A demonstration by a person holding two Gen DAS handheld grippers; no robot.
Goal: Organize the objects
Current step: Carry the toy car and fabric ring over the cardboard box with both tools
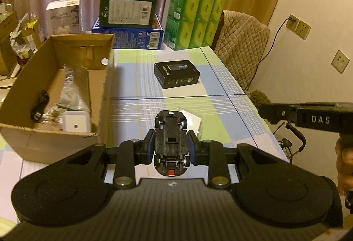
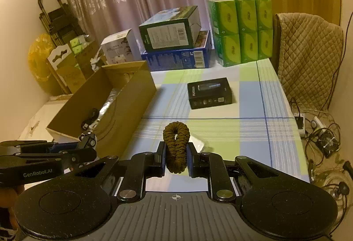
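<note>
**Q:** Nearest the left wrist camera, what is seen?

**A:** Clamped between the pads of the left gripper (image 1: 171,148) is a black toy car (image 1: 171,141), turned belly-up so that chassis and wheels are shown, nose pointing away. It is held above the checked tablecloth (image 1: 220,86), near the table's front edge. A clear plastic piece (image 1: 194,119) is seen on the cloth just beyond the car.

**Q:** And the right gripper?

**A:** The right gripper (image 2: 176,158) is closed on a brown knitted loop (image 2: 176,146), which is pinched at its lower part while its upper curve stands free above the fingers. It is likewise held over the front part of the table.

**Q:** Where is the container placed?

**A:** An open cardboard box (image 1: 106,77) is set along the table's left edge. Inside it a white adapter (image 1: 75,121), a black cable (image 1: 40,106) and crinkled clear wrapping (image 1: 70,90) can be made out.

**Q:** What else is carried by the table?

**A:** A small black carton (image 1: 177,74) is laid flat near the middle. At the far edge a dark green box (image 1: 128,8) is stacked on a blue box (image 1: 128,38), with a green tissue pack (image 1: 195,18) just beside them at the far right corner. A quilted chair cover (image 1: 240,46) is seen past the right edge.
</note>
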